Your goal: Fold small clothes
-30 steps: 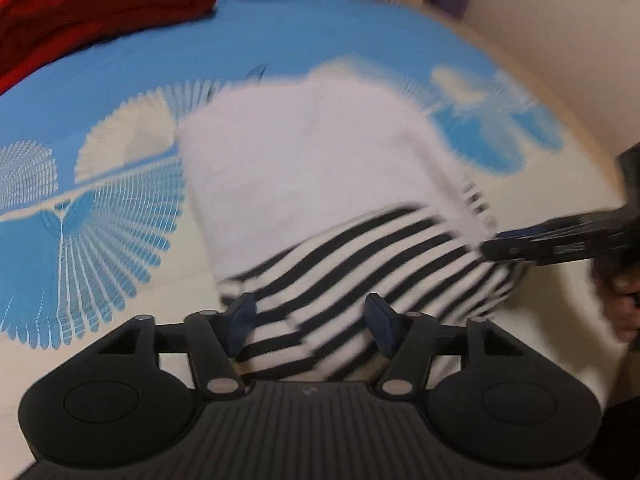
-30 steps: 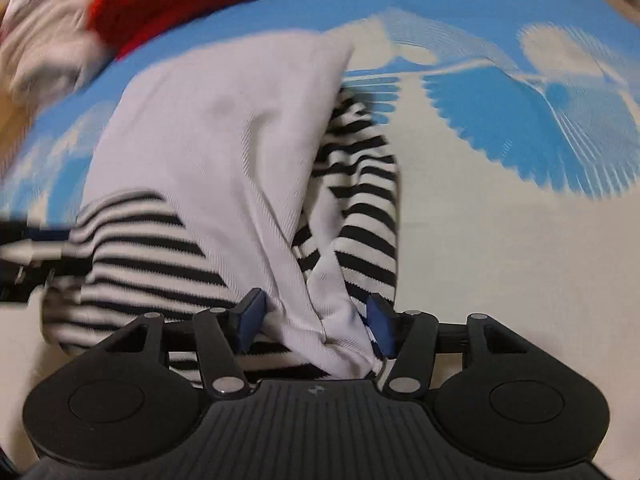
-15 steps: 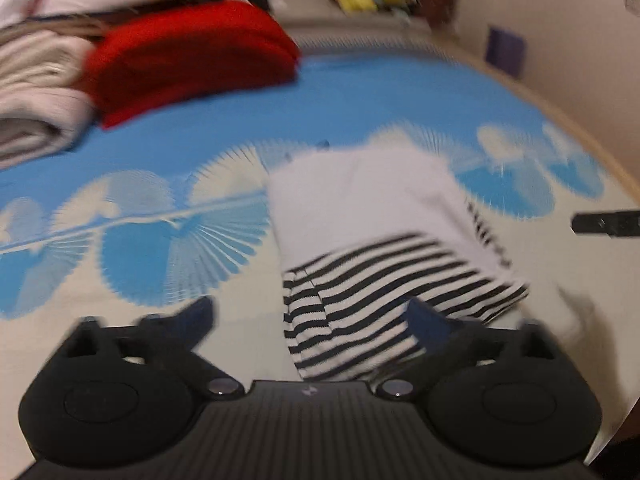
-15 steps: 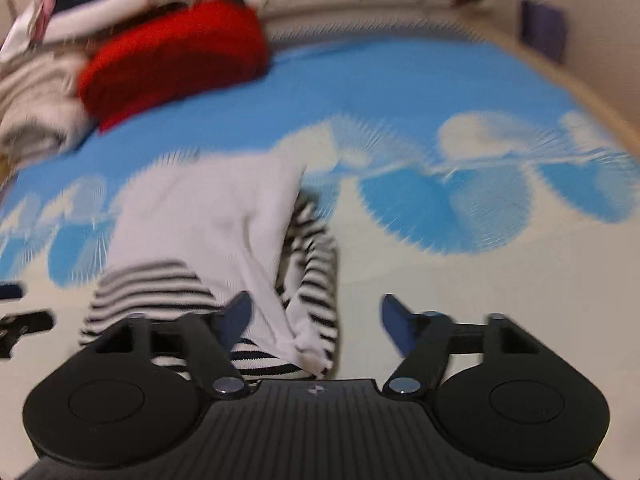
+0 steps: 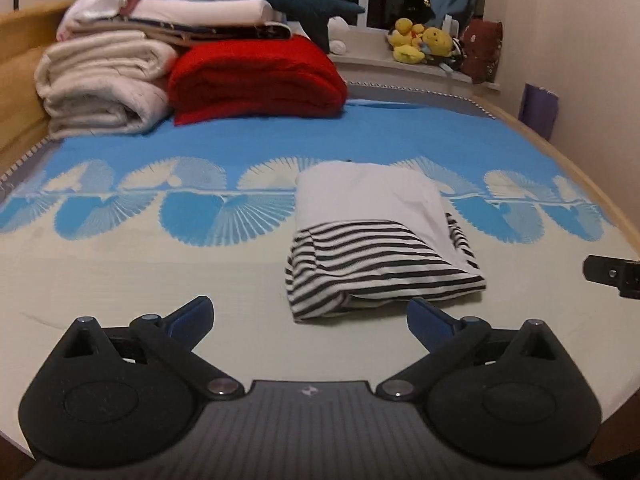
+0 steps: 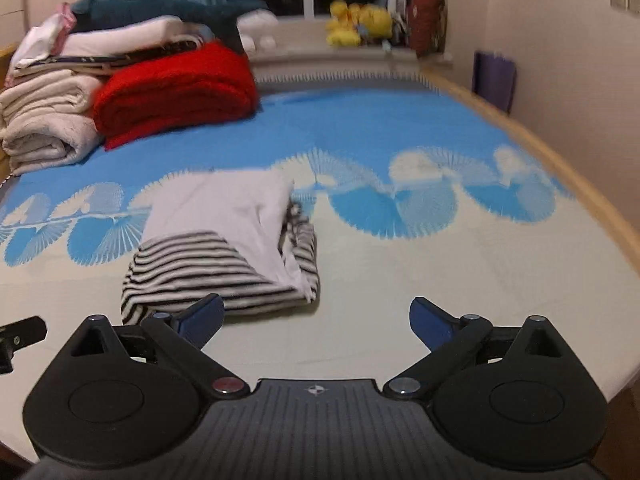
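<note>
On the bed's blue-and-cream patterned cover (image 5: 120, 264), the folded garment (image 5: 372, 236) lies as a compact rectangle, plain white half toward the far side, black-and-white striped half toward the cameras, striped edges poking out along its right side. Left gripper (image 5: 310, 316) spread wide, nothing between its blue pads, clear of the cloth. Right gripper (image 6: 316, 316) jaws have just been opening, now released and empty, garment just beyond its left finger. Red blanket (image 5: 256, 76) and cream bedding stack (image 5: 100, 84) sit far back.
</note>
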Demonstrator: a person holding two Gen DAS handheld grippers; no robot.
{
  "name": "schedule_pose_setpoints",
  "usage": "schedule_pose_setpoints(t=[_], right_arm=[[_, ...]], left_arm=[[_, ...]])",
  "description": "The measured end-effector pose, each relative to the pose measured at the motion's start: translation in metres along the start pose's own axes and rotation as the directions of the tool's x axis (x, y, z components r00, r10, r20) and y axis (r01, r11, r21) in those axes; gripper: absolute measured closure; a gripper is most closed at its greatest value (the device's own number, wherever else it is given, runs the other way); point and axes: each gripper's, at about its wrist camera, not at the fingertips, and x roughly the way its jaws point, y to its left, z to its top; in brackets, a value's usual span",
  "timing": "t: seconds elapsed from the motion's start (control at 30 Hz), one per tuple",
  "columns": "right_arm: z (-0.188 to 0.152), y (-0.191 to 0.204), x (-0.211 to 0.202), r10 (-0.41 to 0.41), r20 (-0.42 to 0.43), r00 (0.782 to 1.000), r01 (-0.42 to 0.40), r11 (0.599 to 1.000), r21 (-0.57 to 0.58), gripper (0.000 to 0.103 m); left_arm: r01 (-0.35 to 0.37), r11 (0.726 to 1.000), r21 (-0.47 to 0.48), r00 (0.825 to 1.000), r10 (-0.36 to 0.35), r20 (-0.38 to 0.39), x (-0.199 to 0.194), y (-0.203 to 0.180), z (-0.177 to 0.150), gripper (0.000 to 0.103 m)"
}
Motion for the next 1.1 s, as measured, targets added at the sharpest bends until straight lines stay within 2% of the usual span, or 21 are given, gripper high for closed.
schedule_pose_setpoints(t=[0.27, 0.43, 0.73, 1.1], right_arm=[[-0.006, 0.019, -0.004, -0.023, 0.0, 1.0, 0.023, 0.998, -0.059, 0.002], [-0.009, 0.022, 0.0, -0.015, -0.008, 1.0, 0.014, 0.997, -0.081, 0.002], [-0.01, 0.027, 0.014, 0.012, -0.045, 0.999, -0.016, 0.996, -0.084, 0.002], [-0.012, 0.043, 0.019, 0.052, -0.055, 0.997, -0.058, 0.991, -0.121, 0.002]], left_arm=[[0.002, 0.998, -0.068, 1.0, -0.001, 0.013, -0.006, -0.01, -0.002, 0.0], [0.026, 0.998, -0.053, 1.0, -0.026, 0.009, -0.005, -0.017, -0.002, 0.0], [0.022, 0.989, -0.144, 0.997, -0.033, -0.069, 0.018, -0.009, -0.001, 0.0], [0.022, 0.994, -0.105, 0.998, -0.028, -0.058, 0.02, -0.019, -0.003, 0.0]])
